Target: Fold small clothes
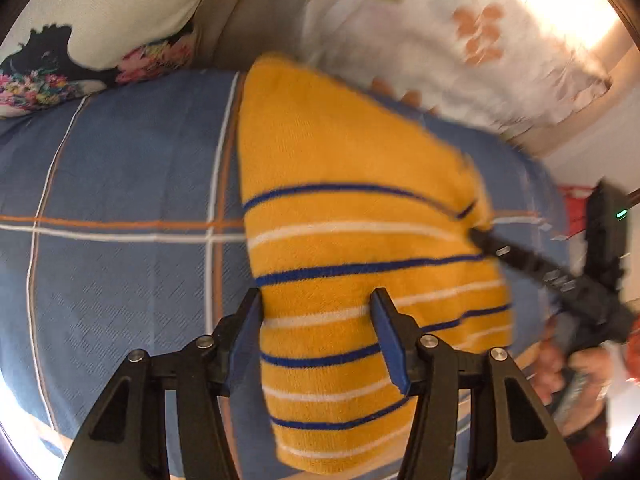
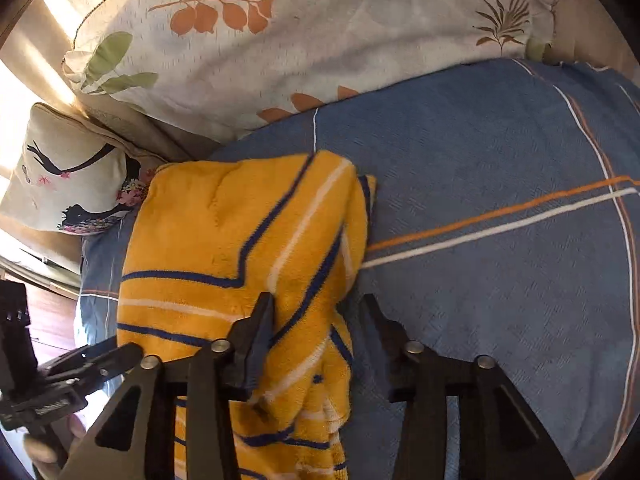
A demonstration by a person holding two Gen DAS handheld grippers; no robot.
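1. Lying on the bed [image 1: 120, 168] with its blue checked cover is your yellow striped garment [image 1: 340, 200], already doubled over on itself, with blue and white stripes across it.
2. Your left gripper [image 1: 316, 312] hangs over the garment's near end; its jaws stand spread, the cloth showing between them, and the blue pads [image 1: 390, 340] do not appear to press on it (the frame is blurred, so take that with care).
3. Your right gripper [image 2: 316, 312] sits at the garment's bunched edge. Its jaws are spread too: one finger [image 2: 256, 340] lies against the folded cloth, the other stands over the bare blue cover beside it.
4. From the left wrist view the right gripper reaches in from the right, its tip at the garment's edge.
5. A leaf-print pillow [image 2: 320, 36] lies at the bed's far side, and a smaller cushion [image 2: 68, 176] with a dark figure sits near the garment's far corner.
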